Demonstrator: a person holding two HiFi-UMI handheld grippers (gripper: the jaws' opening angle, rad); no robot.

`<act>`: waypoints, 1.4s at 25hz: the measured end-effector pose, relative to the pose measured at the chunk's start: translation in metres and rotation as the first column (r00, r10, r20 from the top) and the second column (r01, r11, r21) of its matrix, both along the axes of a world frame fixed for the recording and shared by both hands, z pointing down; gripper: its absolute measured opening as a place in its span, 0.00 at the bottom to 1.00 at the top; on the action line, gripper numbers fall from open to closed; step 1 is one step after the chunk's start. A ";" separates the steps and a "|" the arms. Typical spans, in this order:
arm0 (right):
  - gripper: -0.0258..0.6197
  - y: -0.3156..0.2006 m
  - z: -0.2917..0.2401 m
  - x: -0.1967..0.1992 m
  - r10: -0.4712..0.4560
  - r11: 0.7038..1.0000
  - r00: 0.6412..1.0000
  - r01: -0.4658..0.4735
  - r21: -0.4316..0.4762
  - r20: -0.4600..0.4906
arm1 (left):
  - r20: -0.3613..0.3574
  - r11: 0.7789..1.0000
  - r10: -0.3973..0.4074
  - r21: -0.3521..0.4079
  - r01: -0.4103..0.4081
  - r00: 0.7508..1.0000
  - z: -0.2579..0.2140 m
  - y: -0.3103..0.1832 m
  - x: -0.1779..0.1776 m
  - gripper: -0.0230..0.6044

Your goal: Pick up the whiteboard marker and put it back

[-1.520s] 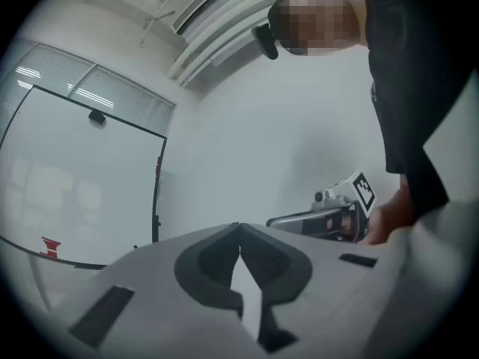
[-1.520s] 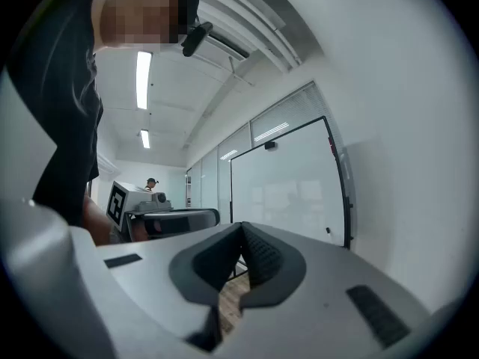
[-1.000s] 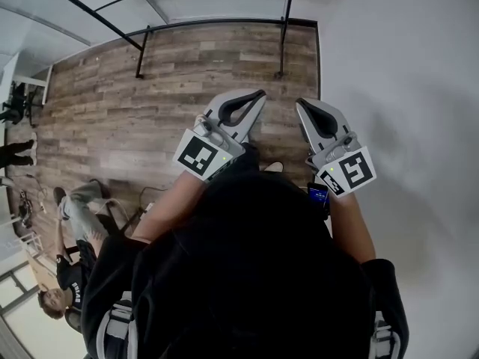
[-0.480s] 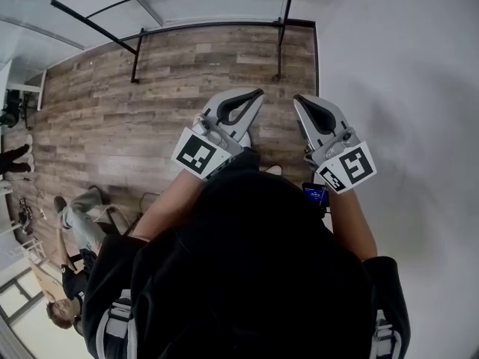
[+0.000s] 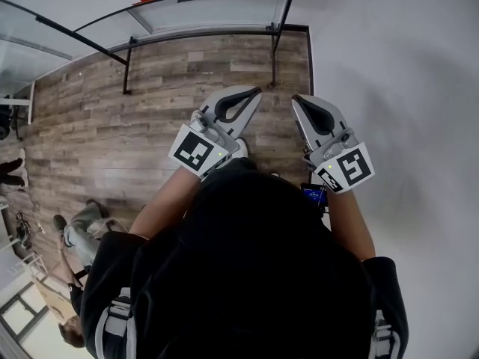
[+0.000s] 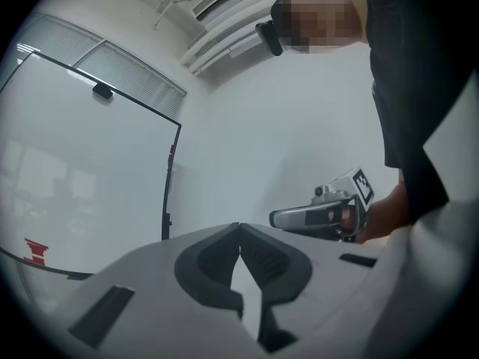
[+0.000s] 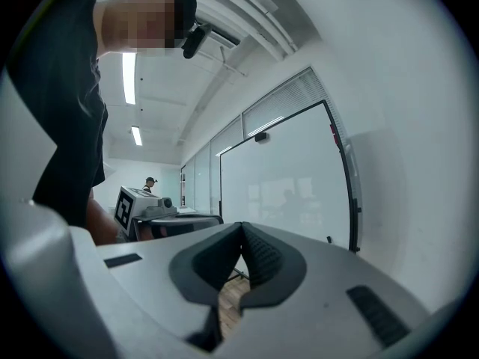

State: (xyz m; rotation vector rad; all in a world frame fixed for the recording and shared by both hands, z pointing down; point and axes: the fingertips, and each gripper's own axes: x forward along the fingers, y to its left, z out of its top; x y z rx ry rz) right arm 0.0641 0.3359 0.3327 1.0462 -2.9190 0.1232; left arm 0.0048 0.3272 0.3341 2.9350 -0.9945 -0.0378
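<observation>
1. Head view: A person in a black top (image 5: 247, 275) holds the grey-and-white left claw (image 5: 257, 91) and its twin, the right claw (image 5: 295, 98), side by side above a brown wood-plank floor (image 5: 112, 126). Each carries a white cube with black square markers (image 5: 198, 149). A plain white wall (image 5: 404, 88) runs along the right. A black-framed whiteboard on a black stand (image 5: 202, 10) stands at the far edge of the floor. The whiteboard marker cannot be made out here or in either gripper view.

2. Left gripper view: The left claw's dark ribbed pads (image 6: 273, 260) are pressed together at the tips, with nothing between them. Beyond them the right claw, gripped in a hand (image 6: 374, 219), shows against the white wall, with the whiteboard off to the left.

3. Right gripper view: The right claw is likewise pressed together and empty, a sliver of wood floor showing below the point where its pads (image 7: 266, 260) meet. The left claw and its marker cube sit at the left, the whiteboard rises at centre right, and a distant person in a cap (image 7: 150, 183) stands far down the room.
</observation>
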 end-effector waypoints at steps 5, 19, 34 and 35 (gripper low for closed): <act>0.03 -0.031 0.003 -0.022 0.020 1.000 1.000 -0.020 -0.018 -0.008 | -0.009 1.000 0.025 -0.003 -0.025 1.000 0.002 -0.030 -0.021 0.04; 0.03 -0.068 0.007 -0.058 0.065 0.997 0.998 -0.065 -0.032 -0.015 | -0.035 0.998 0.065 -0.010 -0.065 0.997 -0.001 -0.064 -0.057 0.04; 0.03 -0.144 0.019 -0.042 0.049 0.999 0.999 -0.049 -0.012 -0.018 | -0.019 1.000 0.011 -0.011 -0.012 1.000 0.009 -0.139 -0.052 0.04; 0.03 -0.152 0.020 -0.043 0.043 0.999 0.999 -0.043 -0.012 -0.016 | -0.019 1.000 0.005 -0.014 -0.005 1.000 0.010 -0.147 -0.053 0.04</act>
